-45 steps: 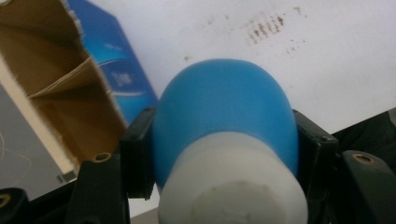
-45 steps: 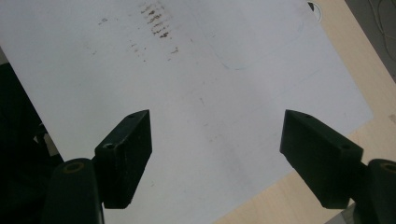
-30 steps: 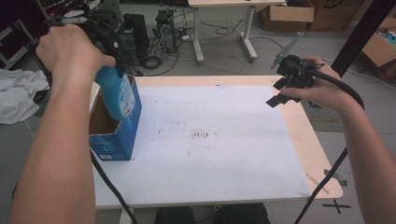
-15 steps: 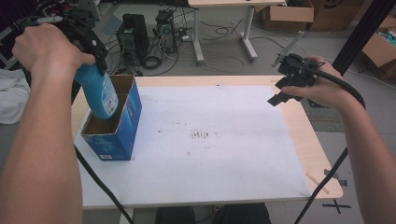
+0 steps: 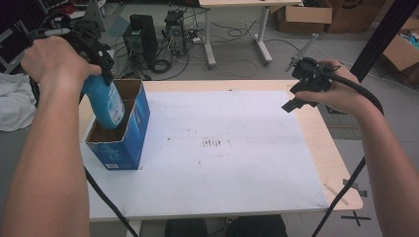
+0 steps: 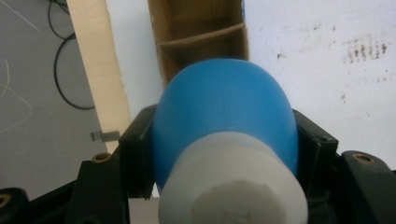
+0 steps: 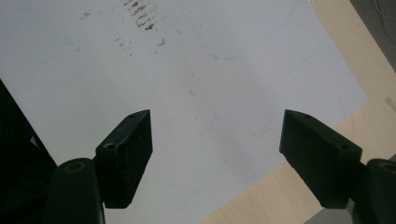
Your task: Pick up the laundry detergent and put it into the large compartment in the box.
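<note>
The left gripper (image 5: 96, 61) was clamped on a blue bottle (image 5: 104, 101) with a white cap (image 6: 233, 179); in the left gripper view the black jaws pressed against both sides of its shoulder. In the high view the bottle hung tilted, its lower end inside the near compartment of a blue cardboard box (image 5: 129, 140). The box stood open-topped at the left edge of the table (image 5: 321, 143), and a cardboard divider (image 6: 201, 39) split its interior in two.

The right gripper (image 5: 302, 89) was held above the far right corner of the table, its jaws wide apart with nothing between them.

A white sheet (image 5: 237, 163) covered most of the pale wooden tabletop, leaving a bare strip along the right side. The sheet bore a cluster of small dark smudges (image 5: 212, 143) near its centre and scattered specks elsewhere. Beyond the table, the grey floor held computer towers (image 5: 143, 37), loose cables, a second table's legs (image 5: 262, 29) and cardboard boxes (image 5: 306, 12). White cloth (image 5: 12, 106) lay at far left.
</note>
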`<state>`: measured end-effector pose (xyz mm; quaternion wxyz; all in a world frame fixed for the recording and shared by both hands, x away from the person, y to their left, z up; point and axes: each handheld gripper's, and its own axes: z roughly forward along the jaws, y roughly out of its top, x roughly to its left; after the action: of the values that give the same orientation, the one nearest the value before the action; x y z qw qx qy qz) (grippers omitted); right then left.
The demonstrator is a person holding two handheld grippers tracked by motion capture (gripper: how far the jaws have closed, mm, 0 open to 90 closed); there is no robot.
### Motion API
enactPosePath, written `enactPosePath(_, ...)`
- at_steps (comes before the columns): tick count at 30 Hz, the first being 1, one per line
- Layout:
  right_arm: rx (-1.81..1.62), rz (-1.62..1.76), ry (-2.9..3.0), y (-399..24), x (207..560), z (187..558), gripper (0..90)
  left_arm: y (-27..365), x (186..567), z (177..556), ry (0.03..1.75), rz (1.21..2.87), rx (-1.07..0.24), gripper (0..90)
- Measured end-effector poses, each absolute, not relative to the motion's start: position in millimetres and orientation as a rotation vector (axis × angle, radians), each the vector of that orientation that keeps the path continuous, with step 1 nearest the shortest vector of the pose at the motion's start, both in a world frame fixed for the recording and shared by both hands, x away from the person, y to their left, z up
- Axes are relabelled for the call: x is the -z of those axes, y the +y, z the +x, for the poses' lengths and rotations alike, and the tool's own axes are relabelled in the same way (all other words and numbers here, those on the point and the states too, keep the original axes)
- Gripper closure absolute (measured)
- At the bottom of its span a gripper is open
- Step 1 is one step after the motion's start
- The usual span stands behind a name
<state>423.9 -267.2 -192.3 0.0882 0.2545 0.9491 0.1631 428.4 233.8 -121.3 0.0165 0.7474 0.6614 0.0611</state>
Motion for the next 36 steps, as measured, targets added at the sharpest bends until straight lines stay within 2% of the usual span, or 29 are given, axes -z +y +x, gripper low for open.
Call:
enactPosePath(26,-0.469,0.762,2.841,-263,203,429,25.3,246,213,441,2.098,2.337,-0.07,38.0)
enactPosePath(36,-0.467,0.764,2.845,-262,205,430,25.2,249,237,442,2.107,2.326,-0.071,38.0)
